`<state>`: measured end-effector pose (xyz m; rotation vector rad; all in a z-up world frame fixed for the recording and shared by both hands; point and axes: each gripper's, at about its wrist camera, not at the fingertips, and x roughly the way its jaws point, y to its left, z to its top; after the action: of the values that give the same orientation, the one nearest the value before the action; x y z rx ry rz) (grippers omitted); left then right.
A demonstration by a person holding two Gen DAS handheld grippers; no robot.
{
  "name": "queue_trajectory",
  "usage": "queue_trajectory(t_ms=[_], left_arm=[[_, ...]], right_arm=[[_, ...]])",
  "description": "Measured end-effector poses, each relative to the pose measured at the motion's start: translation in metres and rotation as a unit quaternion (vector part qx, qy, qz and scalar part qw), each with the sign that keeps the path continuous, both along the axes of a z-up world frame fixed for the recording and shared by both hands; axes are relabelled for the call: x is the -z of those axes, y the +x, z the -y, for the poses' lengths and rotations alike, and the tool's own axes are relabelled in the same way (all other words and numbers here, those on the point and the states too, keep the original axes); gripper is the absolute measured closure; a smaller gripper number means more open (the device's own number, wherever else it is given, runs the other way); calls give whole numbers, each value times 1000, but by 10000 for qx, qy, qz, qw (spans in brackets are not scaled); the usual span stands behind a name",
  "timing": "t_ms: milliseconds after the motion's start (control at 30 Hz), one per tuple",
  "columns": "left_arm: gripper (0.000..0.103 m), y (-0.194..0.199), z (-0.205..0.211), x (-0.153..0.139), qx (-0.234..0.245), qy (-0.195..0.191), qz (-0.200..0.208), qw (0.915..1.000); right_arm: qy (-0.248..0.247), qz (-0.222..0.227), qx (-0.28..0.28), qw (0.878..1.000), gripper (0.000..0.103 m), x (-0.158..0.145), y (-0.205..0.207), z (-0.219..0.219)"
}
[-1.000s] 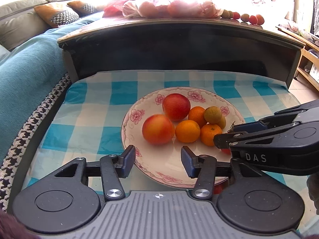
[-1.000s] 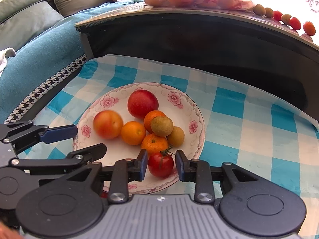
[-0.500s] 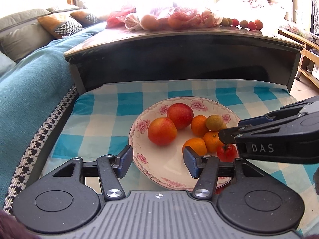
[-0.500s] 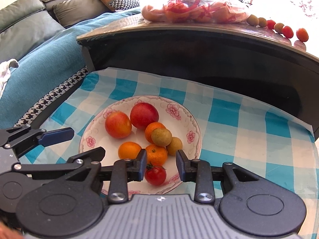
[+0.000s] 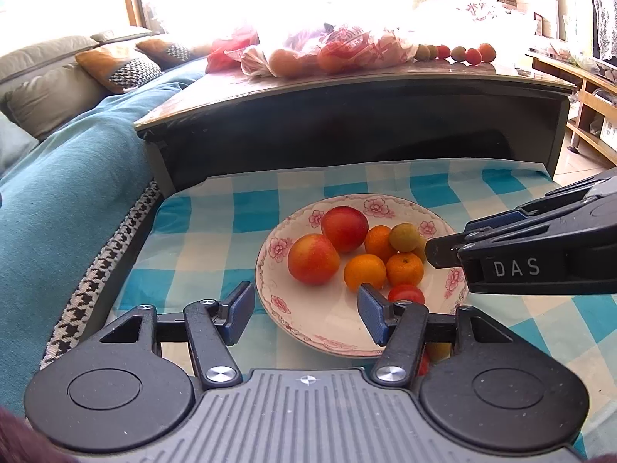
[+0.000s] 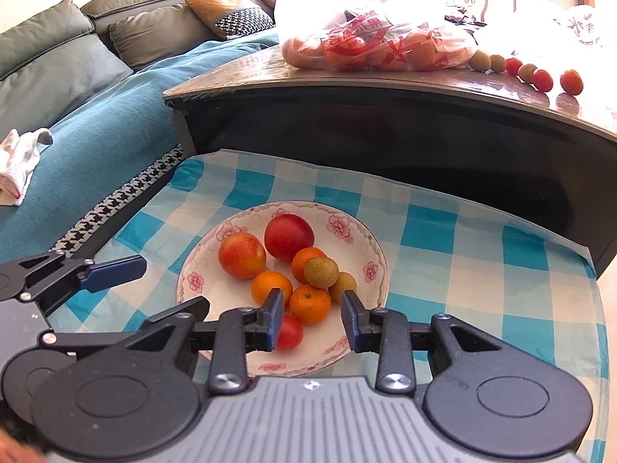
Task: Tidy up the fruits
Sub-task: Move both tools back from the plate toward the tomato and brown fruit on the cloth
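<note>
A floral white plate sits on the blue checked cloth. It holds two red-orange peaches, several oranges, two green-brown fruits and a small red tomato at its near edge. My left gripper is open and empty above the plate's near left rim. My right gripper is open and empty, raised above the tomato and an orange; in the left wrist view it reaches in from the right.
A dark raised table stands behind the cloth. On it lie a plastic bag of fruit and a row of small fruits. A sofa with a teal blanket is at the left.
My right gripper has let go of the tomato, which now lies on the plate. Both grippers have drawn back and risen from the plate.
</note>
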<state>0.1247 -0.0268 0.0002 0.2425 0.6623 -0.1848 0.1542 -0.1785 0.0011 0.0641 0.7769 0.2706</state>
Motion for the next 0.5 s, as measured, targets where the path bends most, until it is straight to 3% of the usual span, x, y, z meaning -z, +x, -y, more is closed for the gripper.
queue_trajectory(t_ms=[500], left_arm=[[36, -25, -15, 7, -30, -315, -436, 9985]], right_arm=[[-80, -413, -65, 9991, 57, 19, -24, 4]])
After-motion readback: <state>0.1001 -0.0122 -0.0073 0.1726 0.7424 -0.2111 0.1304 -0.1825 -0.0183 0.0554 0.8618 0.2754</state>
